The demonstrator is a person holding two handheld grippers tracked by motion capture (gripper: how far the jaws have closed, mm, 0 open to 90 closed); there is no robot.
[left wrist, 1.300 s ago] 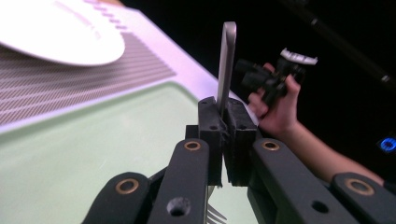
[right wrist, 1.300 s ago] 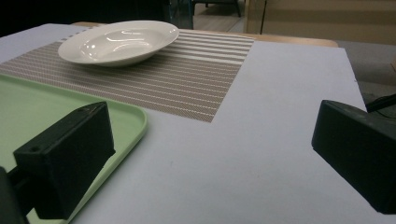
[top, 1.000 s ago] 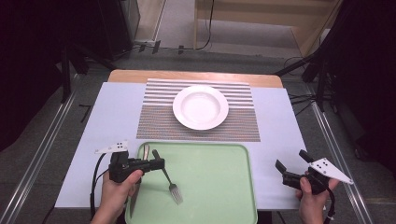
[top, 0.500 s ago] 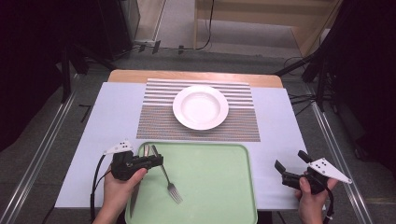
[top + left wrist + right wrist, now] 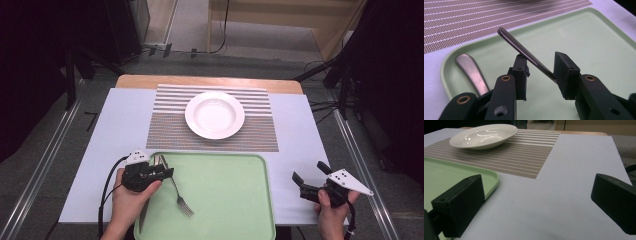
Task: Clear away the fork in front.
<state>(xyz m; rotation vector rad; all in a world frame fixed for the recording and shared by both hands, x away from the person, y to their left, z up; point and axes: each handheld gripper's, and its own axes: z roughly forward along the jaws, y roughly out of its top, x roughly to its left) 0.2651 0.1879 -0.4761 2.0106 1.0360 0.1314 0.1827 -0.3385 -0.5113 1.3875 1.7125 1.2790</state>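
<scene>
floor point(image 5: 240, 50): grey carpet beyond the worktop's far edge | worktop point(image 5: 120, 115): pale sheet over a wooden top | rails point(image 5: 45, 160): metal, along both sides | furniture point(image 5: 280, 20): light wooden frame at the back | cables point(image 5: 220, 30): black, on floor | light: dim, dark surroundings

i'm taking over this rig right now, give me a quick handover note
Left gripper: jaws have just been opening and stand apart around the fork handle. The handle leans across the gap and touches both pads, but is not clamped.
Right gripper: open, nothing between its jaws, over the table right of the tray.
Fork: tines down on the tray, handle tilted up. A second utensil lies flat on the tray beside it.
Plate: empty, on the striped mat beyond the tray.
Done: nothing has left the tray.
Left: probably re-grip the fork and set it by the plate, then the other utensil.
</scene>
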